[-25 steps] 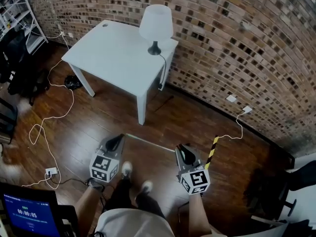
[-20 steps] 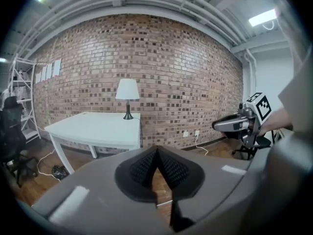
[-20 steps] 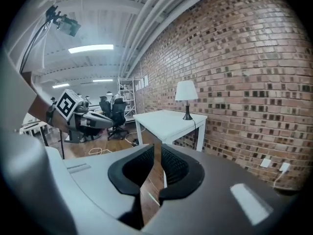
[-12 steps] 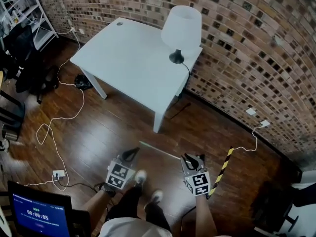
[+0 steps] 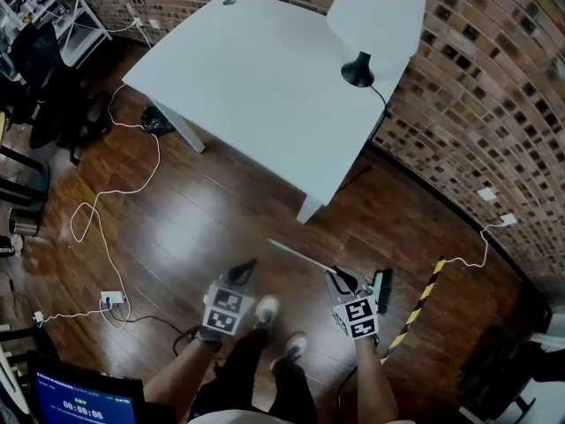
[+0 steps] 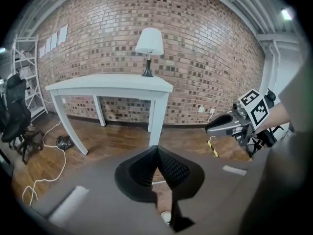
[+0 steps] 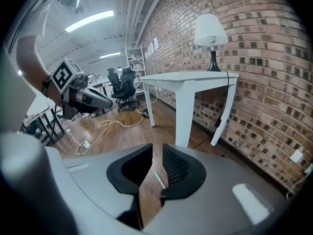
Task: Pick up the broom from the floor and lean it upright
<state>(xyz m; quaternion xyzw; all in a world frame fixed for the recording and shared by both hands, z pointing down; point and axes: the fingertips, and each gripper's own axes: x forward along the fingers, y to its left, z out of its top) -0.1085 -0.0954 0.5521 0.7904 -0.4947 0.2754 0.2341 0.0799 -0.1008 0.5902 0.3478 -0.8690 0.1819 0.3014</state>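
The broom lies flat on the wooden floor, its pale handle (image 5: 300, 256) running to a dark and green head (image 5: 381, 290) at the right. My right gripper (image 5: 340, 276) hangs low, right at the handle's head end. Its jaws are opening. In the right gripper view (image 7: 157, 148) the handle (image 7: 157, 178) shows as a pale line through the gap, and the pads do not press on it. My left gripper (image 5: 245, 268) is to the left of the handle, apart from it. Its jaw tips meet (image 6: 156, 150) with nothing between them.
A white table (image 5: 265, 78) with a black-footed lamp (image 5: 357, 69) stands by the brick wall just beyond the broom. White cables (image 5: 97, 219) and a power strip (image 5: 110, 300) lie at the left. A yellow-black striped bar (image 5: 419, 307) lies at the right. The person's shoes (image 5: 265, 307) are between the grippers.
Both grippers have sunk toward the floor and moved forward to the broom. The right jaws have spread wider. The view has dropped closer to the table, and the broom's head now shows.
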